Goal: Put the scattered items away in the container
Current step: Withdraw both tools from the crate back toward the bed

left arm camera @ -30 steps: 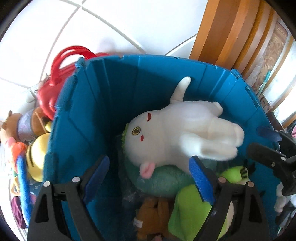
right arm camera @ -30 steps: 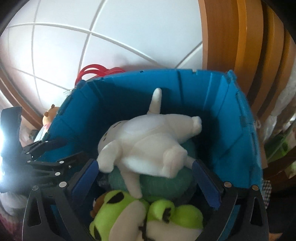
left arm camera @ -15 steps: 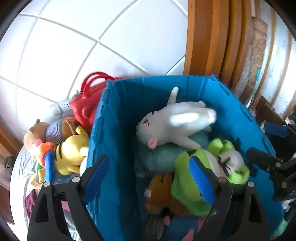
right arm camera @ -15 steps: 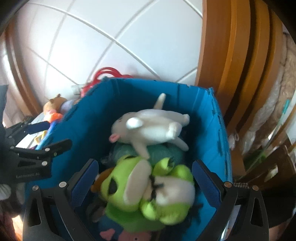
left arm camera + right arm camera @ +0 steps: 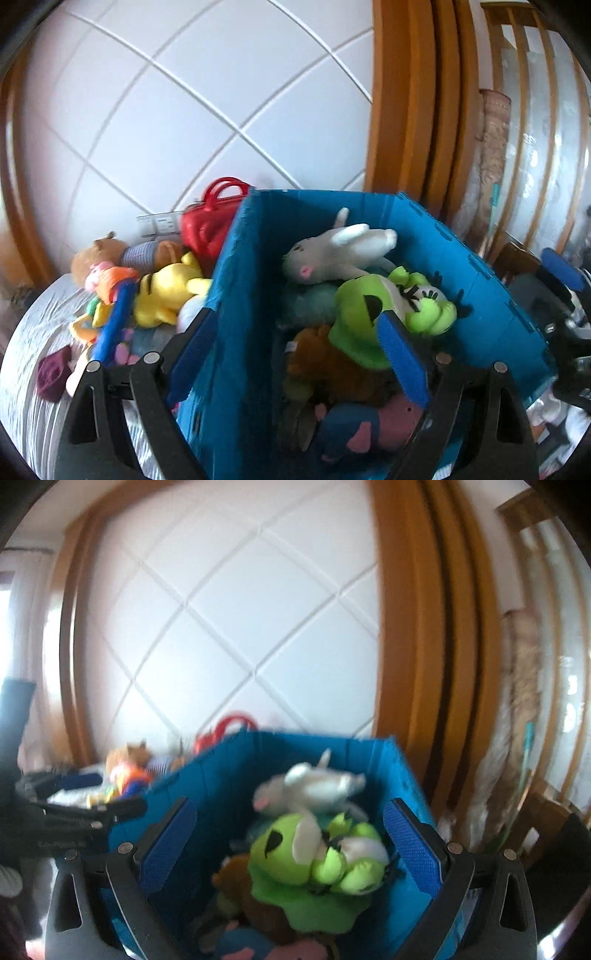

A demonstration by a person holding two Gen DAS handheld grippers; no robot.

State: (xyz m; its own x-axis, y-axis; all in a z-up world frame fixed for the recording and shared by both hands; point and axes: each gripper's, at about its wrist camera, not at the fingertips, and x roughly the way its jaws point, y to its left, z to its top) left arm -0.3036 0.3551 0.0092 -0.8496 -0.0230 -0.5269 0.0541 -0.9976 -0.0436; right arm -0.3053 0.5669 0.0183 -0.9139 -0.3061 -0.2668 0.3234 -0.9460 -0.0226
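A blue bin [image 5: 243, 295] [image 5: 221, 771] holds several plush toys, with a white cat plush [image 5: 340, 251] [image 5: 310, 786] lying on top and a green frog plush [image 5: 373, 314] [image 5: 314, 856] in front of it. Left of the bin, a yellow plush [image 5: 166, 291], an orange toy [image 5: 110, 280] and a brown bear [image 5: 92, 254] lie on the bed. My left gripper [image 5: 295, 343] hangs open and empty over the bin's near left wall. My right gripper [image 5: 291, 834] is open and empty above the bin's near side.
A red handbag [image 5: 207, 218] stands behind the bin against the white quilted headboard [image 5: 221, 92]. A wooden frame [image 5: 406, 110] rises at the right. A dark purple cloth [image 5: 51, 373] lies on the striped bedsheet [image 5: 33, 332] at the left.
Both grippers have drawn back and up from inside the bin, still open. The white cat plush stays on top of the pile, and the toys left of the bin have come into view.
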